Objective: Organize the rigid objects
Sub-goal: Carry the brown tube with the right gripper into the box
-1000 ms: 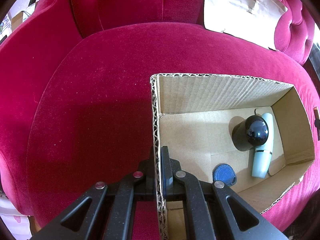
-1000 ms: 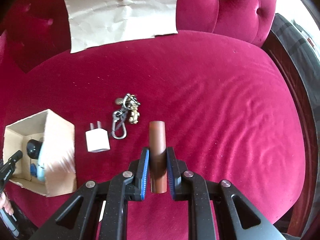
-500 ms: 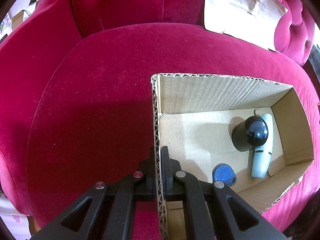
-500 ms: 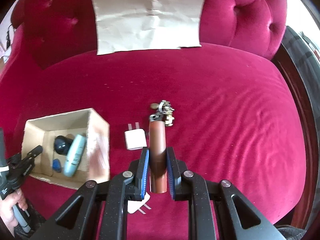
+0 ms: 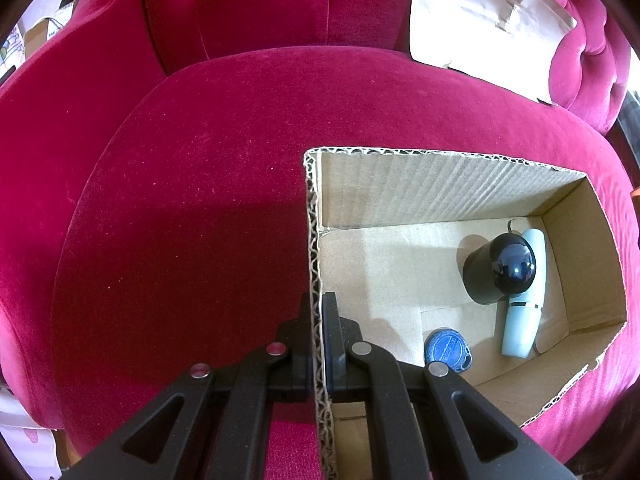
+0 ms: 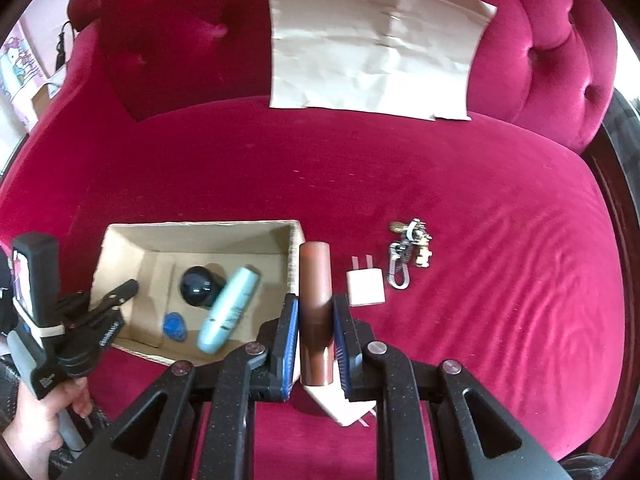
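One wide magenta velvet sofa (image 6: 460, 184) fills both views, with a creased sheet of cardboard (image 6: 372, 52) leaning on its tufted backrest. On the seat sits an open cardboard box (image 5: 440, 188); the left gripper (image 5: 319, 312) has its jaws clamped on the box's near side wall, pads pressed to both faces of the corrugated edge. Inside the box lie a pale blue bottle (image 5: 524, 304), a black dome-topped object (image 5: 500, 270) touching it, and a small blue tag (image 5: 448, 350) apart from both. The right gripper (image 6: 316, 320) grips a brown cylinder (image 6: 316, 284) upright between its blue pads, just beside the box's right wall. Under it a second white piece (image 6: 340, 406) shows, perhaps another plug. A white charger plug (image 6: 366, 290) and a metal keychain (image 6: 408, 252) rest close together on the seat, right of the cylinder
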The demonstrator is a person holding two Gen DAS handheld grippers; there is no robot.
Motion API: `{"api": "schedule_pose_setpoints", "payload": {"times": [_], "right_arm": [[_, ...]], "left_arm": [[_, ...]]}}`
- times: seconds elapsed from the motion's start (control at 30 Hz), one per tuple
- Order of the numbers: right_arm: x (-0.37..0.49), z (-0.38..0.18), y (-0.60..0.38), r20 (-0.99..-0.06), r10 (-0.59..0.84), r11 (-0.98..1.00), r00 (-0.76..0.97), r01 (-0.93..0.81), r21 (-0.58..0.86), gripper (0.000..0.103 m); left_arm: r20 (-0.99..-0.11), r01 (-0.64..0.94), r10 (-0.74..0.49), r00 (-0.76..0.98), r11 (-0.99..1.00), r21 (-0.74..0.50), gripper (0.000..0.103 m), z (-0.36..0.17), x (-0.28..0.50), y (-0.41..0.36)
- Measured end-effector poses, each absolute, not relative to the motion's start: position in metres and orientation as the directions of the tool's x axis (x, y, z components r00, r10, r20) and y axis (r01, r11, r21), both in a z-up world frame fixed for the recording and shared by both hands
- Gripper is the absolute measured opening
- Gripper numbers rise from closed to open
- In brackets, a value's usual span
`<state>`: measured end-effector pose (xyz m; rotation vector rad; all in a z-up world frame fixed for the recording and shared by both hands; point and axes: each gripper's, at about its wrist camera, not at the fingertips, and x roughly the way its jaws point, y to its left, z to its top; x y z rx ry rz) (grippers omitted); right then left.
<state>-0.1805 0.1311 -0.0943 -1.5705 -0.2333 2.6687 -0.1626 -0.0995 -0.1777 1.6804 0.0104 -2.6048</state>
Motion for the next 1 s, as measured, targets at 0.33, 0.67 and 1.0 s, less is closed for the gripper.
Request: {"api": "schedule_pose_setpoints", "payload": {"times": [0.33,0.67,1.0], "right_arm": [[-0.186,-0.106,0.098,-0.874,0.072,-0.985,-0.48,0.102,-0.137,0.017],[-0.192,-0.121,0.071,-0.886,0.036,-0.985,-0.463,0.133,-0.11,0.017],[-0.196,-0.137,0.054,-0.898,0.025,-0.987,-0.439,0.133,-0.093,0.017]], "left_arm": [[-0.91,0.038,-0.031,-0.412,-0.999,0.017,0.004,-0.178,-0.16,-0.102],[-0.911,0.036,-0.03,-0.412,-0.999,0.017,0.004,-0.177,-0.161,-0.103],[-0.911,0.037,-0.03,-0.412,-0.999,0.016,0.004,-0.177,-0.161,-0.105]]}}
